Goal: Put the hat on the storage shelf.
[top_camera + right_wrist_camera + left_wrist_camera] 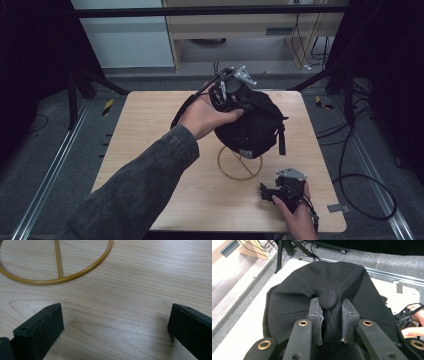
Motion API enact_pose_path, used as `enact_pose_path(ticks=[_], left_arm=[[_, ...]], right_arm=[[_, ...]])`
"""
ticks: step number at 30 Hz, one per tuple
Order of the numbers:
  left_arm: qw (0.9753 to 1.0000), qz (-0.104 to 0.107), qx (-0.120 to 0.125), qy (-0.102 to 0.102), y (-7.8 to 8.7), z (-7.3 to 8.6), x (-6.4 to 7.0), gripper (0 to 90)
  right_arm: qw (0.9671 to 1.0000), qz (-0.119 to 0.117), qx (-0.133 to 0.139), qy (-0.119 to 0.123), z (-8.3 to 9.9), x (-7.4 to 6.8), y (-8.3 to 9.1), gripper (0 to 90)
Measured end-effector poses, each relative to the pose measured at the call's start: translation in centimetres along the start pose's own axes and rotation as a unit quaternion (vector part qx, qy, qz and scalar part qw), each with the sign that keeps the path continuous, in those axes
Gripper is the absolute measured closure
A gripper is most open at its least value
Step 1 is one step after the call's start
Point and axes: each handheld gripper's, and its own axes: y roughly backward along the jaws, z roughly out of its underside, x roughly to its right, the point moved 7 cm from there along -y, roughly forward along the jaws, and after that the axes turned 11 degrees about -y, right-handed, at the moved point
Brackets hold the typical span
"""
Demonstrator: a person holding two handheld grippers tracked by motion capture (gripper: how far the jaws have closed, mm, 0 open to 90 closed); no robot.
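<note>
**Item: black cloth cap, on wire stand — handling notes**

Location: the black cap (250, 127) sits over a brass-coloured wire stand (240, 164) near the middle of the wooden table (150, 130), its crown toward the far edge and a strap hanging at its right side.

Left gripper (331, 322): your jaws stand a little apart at the crown, one on each side of the cloth-covered top button (328, 299), with a fold of fabric bunched between them. They pinch the cloth loosely; whether the hold is firm cannot be told.

Right gripper (115, 327): jaws wide apart, nothing between them, low over bare table just near the stand's ring base.

Material: soft woven fabric, light by the look of it, not fragile, not slippery. It will crumple and sag wherever you grip it.

Recommended hold: the button, or the seams that meet there, gives you the firmest purchase. Expect the rest to droop once lifted. The stand looks light and may tip if the cap drags on it; your free gripper could steady the ring.
</note>
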Motion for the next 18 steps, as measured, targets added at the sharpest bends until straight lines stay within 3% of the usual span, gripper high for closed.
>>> enact_pose_path(ticks=[18], left_arm=[[0.9999, 0.003, -0.014, -0.003, -1.0, 1.2, 0.4, 71.6]], right_arm=[[1.0000, 0.000, 0.001, 0.001, 0.0, 0.0, 0.0, 0.3]])
